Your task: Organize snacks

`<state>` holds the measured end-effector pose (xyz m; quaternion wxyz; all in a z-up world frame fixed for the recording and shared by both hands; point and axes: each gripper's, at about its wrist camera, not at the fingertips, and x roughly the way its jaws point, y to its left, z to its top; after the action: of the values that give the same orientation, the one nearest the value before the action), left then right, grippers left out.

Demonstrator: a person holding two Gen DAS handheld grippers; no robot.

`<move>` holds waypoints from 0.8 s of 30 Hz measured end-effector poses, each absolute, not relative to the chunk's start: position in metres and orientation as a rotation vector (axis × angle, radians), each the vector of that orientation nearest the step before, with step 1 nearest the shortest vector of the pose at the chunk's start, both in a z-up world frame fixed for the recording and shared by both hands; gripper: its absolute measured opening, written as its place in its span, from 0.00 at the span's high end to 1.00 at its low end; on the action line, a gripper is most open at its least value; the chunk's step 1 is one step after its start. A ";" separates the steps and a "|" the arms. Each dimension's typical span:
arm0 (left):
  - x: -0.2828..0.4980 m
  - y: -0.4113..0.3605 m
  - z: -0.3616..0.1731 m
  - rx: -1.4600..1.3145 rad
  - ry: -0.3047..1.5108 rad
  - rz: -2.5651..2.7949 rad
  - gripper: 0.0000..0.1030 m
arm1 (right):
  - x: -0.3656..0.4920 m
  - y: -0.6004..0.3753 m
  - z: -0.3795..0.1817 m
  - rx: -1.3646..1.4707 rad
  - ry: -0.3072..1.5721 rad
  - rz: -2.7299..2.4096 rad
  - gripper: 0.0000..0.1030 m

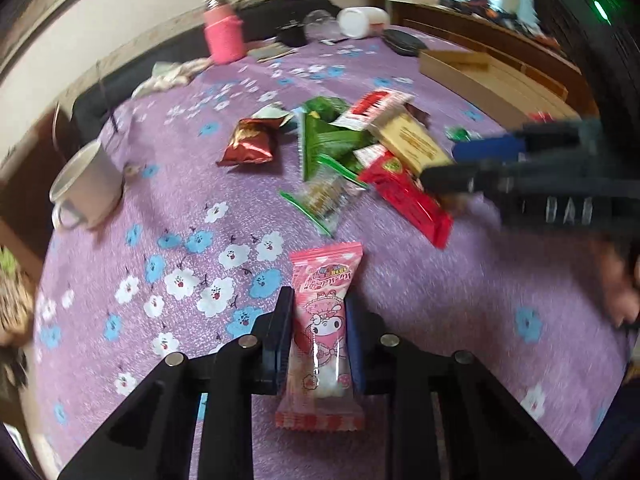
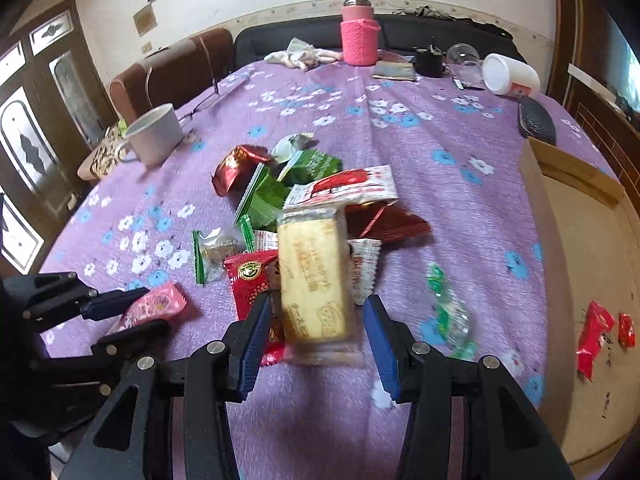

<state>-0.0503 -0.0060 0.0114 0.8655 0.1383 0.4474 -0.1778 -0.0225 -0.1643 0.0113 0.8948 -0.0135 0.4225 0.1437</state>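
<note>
My left gripper (image 1: pixel 318 316) is shut on a pink cartoon snack packet (image 1: pixel 322 320), held above the purple floral tablecloth (image 1: pixel 180 208); it also shows in the right wrist view (image 2: pixel 154 306). My right gripper (image 2: pixel 314 316) is open, its blue pads on either side of a yellow biscuit packet (image 2: pixel 314 276) without touching it. The packet lies on top of a pile of snacks (image 2: pixel 304 200): red, green and white wrappers. In the left wrist view my right gripper (image 1: pixel 480 164) reaches into the pile (image 1: pixel 352 152) from the right.
A wooden tray (image 2: pixel 580 240) at the right holds two red packets (image 2: pixel 596 336). A green-wrapped candy (image 2: pixel 452 316) lies beside the tray. A white mug (image 2: pixel 156 134) stands left, a pink bottle (image 2: pixel 359 34), a white jar (image 2: pixel 510 74) and a dark case (image 2: pixel 536 120) at the far side.
</note>
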 end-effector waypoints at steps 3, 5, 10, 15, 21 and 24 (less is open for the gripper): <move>-0.040 -0.007 0.011 0.234 0.960 -0.347 0.77 | -0.022 -0.162 0.010 -0.038 0.852 0.272 0.53; -0.036 -0.007 0.010 0.202 0.964 -0.333 0.77 | -0.020 -0.163 0.007 -0.050 0.860 0.251 0.65; -0.036 -0.008 0.010 0.162 0.928 -0.313 0.78 | -0.023 -0.173 0.003 0.017 0.832 0.263 0.65; -0.034 0.006 0.014 0.053 0.913 -0.371 0.78 | -0.029 -0.180 0.005 0.075 0.768 0.272 0.65; -0.035 0.010 0.017 0.023 0.888 -0.378 0.78 | -0.037 -0.192 0.016 0.132 0.682 0.264 0.65; -0.034 0.012 0.018 0.011 0.887 -0.379 0.78 | -0.037 -0.192 0.017 0.140 0.677 0.270 0.65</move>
<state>-0.0337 0.0117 0.0179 0.8859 0.0052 0.4265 -0.1824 -0.0372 -0.1921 0.0168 0.9320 0.0682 0.3306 0.1317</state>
